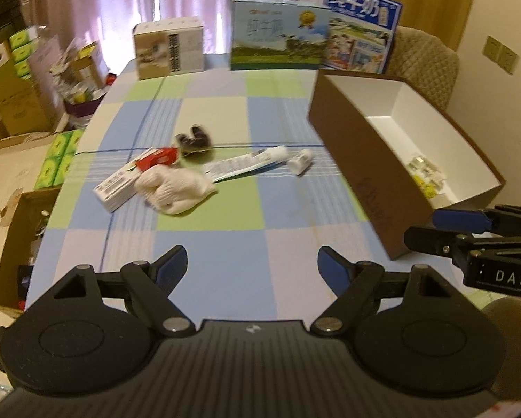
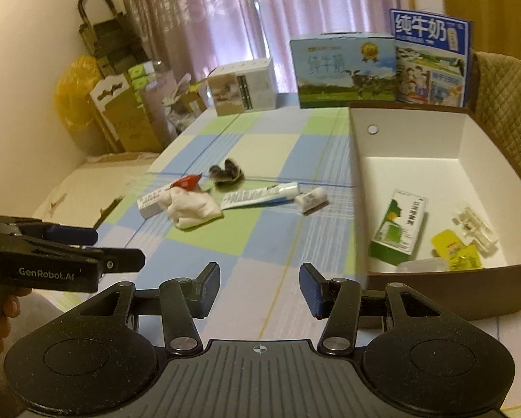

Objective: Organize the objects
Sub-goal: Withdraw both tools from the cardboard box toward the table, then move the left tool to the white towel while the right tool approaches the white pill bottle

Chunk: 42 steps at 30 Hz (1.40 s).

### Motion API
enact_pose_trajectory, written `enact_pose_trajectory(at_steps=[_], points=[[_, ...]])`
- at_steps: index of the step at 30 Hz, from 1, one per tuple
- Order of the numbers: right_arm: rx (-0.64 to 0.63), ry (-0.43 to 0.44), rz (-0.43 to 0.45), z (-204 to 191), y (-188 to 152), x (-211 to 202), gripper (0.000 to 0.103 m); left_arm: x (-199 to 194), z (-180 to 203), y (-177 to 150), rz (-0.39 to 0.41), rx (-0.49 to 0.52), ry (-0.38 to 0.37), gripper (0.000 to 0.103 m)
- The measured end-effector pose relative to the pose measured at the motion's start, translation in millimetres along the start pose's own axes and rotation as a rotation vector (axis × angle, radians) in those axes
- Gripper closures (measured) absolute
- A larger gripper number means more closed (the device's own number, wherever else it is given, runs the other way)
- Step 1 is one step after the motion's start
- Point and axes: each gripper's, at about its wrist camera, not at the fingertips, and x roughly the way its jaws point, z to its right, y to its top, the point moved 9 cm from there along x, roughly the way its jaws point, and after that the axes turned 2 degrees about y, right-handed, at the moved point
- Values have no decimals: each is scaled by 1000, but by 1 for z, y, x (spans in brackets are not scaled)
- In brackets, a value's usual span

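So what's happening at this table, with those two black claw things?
A person is tidying small items into the brown box using a handheld gripper in each hand. Both the left gripper and the right gripper are open and empty, held above the checked tablecloth. A green carton and some small packets already lie in the box. A toothpaste tube, white cloth, toothpaste carton and small white bottle still wait on the table.

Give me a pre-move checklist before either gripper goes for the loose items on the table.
1. Left gripper open, nothing between the jaws: ok.
2. Right gripper open, nothing between the jaws: ok.
3. Brown box has free floor space: ok.
4. Toothpaste tube lies unobstructed: ok.
5. Carton free to lift: not ok, white cloth overlaps it.
6. Small white bottle capped: cannot tell.
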Motion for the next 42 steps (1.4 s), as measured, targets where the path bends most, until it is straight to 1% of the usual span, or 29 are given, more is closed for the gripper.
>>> enact_pose_trajectory(at_steps=[7,14,19,22,28,31,34,37,42], points=[[10,-50,-22,-8,0,42,55,18,-25,-1,-4,-47,55,24],[10,-118,7,-4,16,78,55,44,-46,14,7,-87,97,24],[60,-144,27,6,29,103,55,66,-61,29,23,-105,130,24],[78,-166,48,14,37,117,55,79,-68,36,28,-130,131,25],[139,-239,82,36,48,150,55,111,-78,49,30,-163,156,25],[144,-267,92,49,52,165,55,128,-84,54,33,-179,170,26],[140,-300,95,60,53,178,55,144,-89,54,25,-197,181,26],[149,-315,97,68,53,190,55,160,-95,52,7,-231,183,28],[135,-343,97,77,56,207,55,174,-101,51,-7,-257,196,28]])
